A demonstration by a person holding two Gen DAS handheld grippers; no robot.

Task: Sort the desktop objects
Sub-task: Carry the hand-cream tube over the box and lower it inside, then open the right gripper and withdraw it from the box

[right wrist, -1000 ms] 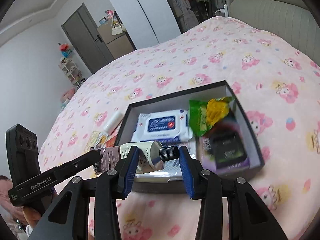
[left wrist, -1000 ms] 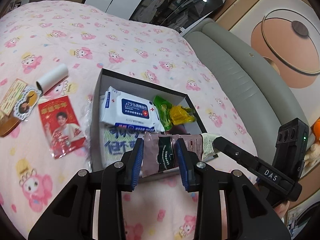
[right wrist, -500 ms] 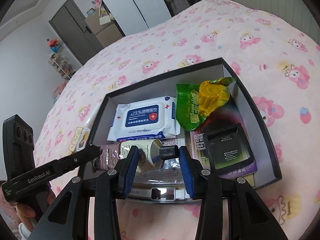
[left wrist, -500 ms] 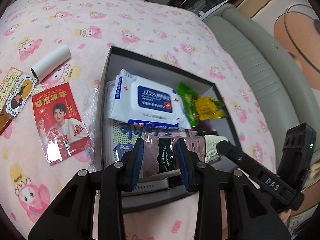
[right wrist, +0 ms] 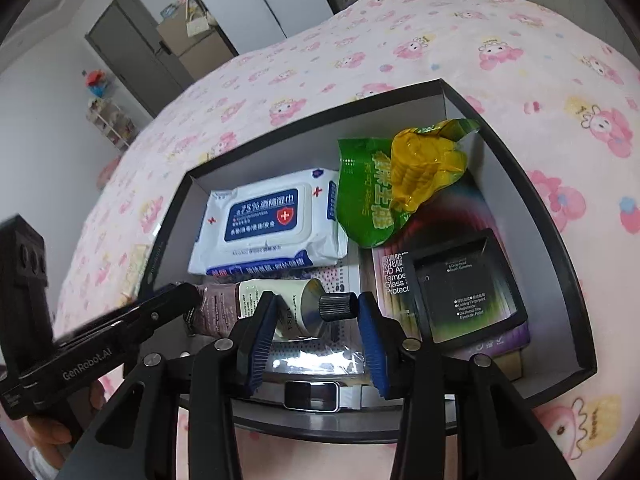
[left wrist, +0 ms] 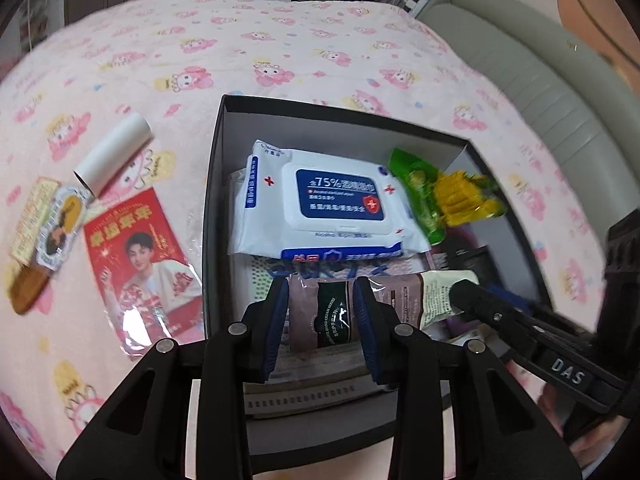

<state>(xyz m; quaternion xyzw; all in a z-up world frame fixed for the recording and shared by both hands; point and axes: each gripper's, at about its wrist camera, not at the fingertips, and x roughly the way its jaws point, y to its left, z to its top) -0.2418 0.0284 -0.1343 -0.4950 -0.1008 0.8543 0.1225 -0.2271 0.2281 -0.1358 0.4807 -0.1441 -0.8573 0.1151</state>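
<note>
A hand cream tube (left wrist: 384, 300) is held crosswise over the near part of an open black box (left wrist: 214, 184), low in the centre of both wrist views. The crimped, mauve end is clamped between the jaws of the left gripper (left wrist: 322, 312), set narrow on it; the cream-coloured shoulder end is gripped by the right gripper (right wrist: 316, 316), whose jaws are closed on the tube near its dark ribbed cap (right wrist: 336, 307).

The tube is judged light and soft: it is likely to dent and bend under pressure, and its glossy skin may slip. The firmer places to take hold would be the shoulder by the cap and the flat crimp, which are roughly where it is held now.

"HAND CREAM SERIES" can be read on the dark band of the tube in the left view. In the box, above the tube in the frame, lies a white wipes pack (left wrist: 320, 208) marked "75%" with a red cross shield. To its right lies a green and yellow snack bag (right wrist: 384, 184), and at the right of the right view a screen protector pack (right wrist: 468, 292) reads "Tempered Glass" in part. "DAS" and "GenRobot.AI" are printed on the grippers. On the pink bed (left wrist: 280, 40), at the left of the left view, lie a red photo card (left wrist: 140, 264) and a white roll (left wrist: 114, 154).
</note>
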